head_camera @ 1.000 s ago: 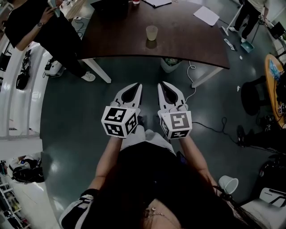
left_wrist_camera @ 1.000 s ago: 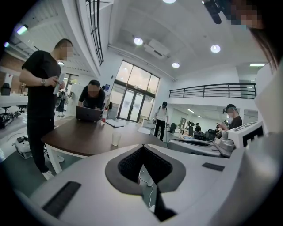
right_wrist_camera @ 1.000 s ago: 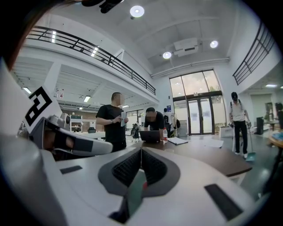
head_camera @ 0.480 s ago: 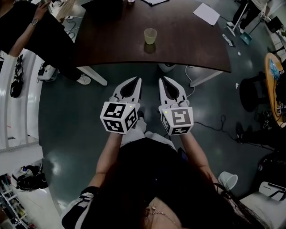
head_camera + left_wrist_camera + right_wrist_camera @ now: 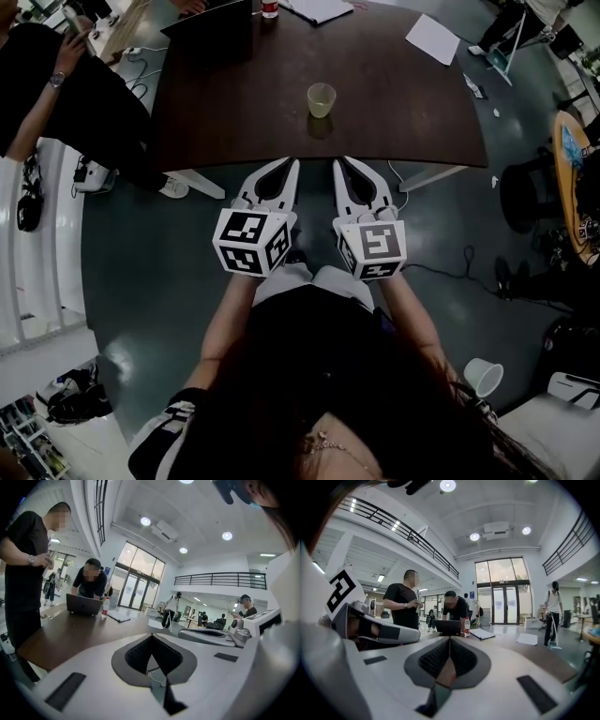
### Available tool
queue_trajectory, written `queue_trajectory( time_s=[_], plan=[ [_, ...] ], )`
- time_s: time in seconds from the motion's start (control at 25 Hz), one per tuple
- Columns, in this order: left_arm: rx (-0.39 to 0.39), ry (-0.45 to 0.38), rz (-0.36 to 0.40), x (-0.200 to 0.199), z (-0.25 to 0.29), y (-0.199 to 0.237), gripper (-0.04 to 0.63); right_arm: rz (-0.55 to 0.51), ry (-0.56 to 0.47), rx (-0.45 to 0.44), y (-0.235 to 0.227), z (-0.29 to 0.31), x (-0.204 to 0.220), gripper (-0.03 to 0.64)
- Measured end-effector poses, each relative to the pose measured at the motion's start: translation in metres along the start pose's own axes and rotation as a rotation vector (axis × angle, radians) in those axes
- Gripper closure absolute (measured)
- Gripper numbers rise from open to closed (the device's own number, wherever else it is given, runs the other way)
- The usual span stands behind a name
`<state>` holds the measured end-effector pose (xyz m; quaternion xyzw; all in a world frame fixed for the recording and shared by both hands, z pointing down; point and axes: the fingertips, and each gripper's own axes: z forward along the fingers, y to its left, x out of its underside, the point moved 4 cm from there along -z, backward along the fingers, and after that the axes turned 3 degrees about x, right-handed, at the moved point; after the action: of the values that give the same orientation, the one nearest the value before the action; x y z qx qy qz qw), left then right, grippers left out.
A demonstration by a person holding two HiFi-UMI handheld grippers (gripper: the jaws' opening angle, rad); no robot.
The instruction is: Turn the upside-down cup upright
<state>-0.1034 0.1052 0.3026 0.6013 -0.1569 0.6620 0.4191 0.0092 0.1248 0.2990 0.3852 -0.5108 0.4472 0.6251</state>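
Observation:
A pale translucent cup stands alone on the dark brown table, a little back from its near edge; I cannot tell which end is up. My left gripper and right gripper are held side by side, level, pointing at the table, with their tips just short of its near edge, below the cup. Both are shut with nothing between the jaws. In the left gripper view the shut left gripper hides the cup. The right gripper does the same in its own view.
At the table's far side are a laptop, a bottle, a notebook and a sheet of paper. A person stands at the left. A white cup, cables and a dark chair are on the floor at the right.
Both grippers have moved forward together toward the table, still shut. The table edge and cup now sit closer to their tips.

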Motion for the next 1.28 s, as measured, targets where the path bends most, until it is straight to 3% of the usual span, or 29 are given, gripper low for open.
queue_trajectory(
  time_s=[0.52,0.96,1.28],
  plan=[
    [-0.002,0.034,-0.024,-0.006,0.065,0.033,0.594,0.029,0.028,0.021,-0.042,0.057,0.011,0.601],
    [-0.067,0.028,-0.023,-0.017,0.165,0.052,0.594,0.043,0.028,-0.035,-0.125,0.134,0.020,0.601],
    [-0.129,0.031,-0.050,-0.021,0.186,0.079,0.594,0.050,0.057,-0.100,-0.139,0.174,0.027,0.600]
  ],
)
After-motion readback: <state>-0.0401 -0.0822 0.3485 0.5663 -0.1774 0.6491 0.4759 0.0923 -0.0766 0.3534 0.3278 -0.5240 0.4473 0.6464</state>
